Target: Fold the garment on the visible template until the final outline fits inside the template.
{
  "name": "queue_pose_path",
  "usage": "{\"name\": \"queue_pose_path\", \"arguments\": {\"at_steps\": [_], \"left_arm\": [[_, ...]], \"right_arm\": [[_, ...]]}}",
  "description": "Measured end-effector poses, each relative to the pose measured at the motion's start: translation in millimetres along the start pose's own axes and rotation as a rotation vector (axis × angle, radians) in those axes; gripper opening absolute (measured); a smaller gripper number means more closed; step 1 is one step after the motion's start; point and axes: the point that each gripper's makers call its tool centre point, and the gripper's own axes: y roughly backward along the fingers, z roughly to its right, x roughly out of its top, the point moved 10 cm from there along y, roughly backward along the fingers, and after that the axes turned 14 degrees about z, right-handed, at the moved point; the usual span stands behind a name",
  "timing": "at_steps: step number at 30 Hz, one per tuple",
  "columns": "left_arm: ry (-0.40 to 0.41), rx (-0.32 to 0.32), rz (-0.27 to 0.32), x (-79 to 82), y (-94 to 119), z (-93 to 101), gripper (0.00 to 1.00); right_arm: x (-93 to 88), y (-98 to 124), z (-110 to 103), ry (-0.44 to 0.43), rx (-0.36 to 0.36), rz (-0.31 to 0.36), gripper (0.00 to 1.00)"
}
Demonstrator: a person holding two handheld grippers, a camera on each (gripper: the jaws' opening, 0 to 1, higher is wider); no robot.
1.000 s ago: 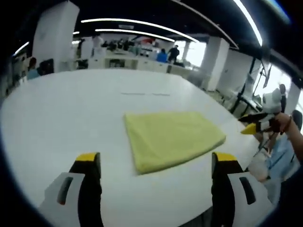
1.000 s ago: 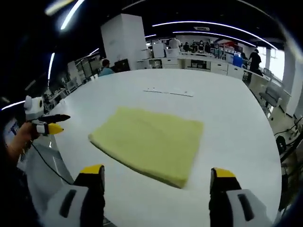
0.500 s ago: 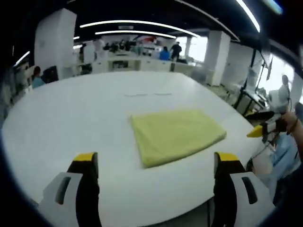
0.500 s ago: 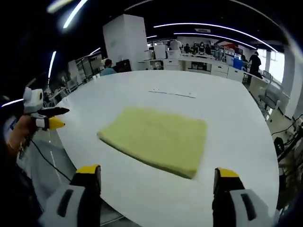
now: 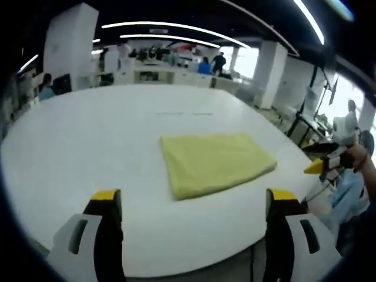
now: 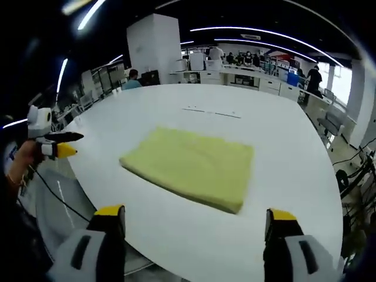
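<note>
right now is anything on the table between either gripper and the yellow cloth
Nothing visible. Bare white table lies between the left gripper and the folded yellow cloth, and likewise ahead of the right gripper.

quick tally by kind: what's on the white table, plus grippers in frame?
Folded yellow cloth garment: 1, lying flat on the white table
Thin dark marks on the table beyond the garment: 2
Yellow-tipped two-jaw grippers: 2, left gripper and right gripper, both held off the table edge with jaws wide apart and empty
Total: 5
</note>
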Motion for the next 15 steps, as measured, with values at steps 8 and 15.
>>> {"name": "queue_pose_path", "arguments": {"at_steps": [8, 15], "left_arm": [[0.002, 0.001, -0.02, -3.3, 0.9, 0.3, 0.97], [0.022, 0.001, -0.009, -1.6, 3.3, -1.4, 0.95]], "right_arm": [[-2.0, 0.2, -1.0, -0.013, 0.003, -0.006, 0.99], [-1.0, 0.2, -3.0, -0.036, 0.022, -0.002, 0.99]]}}
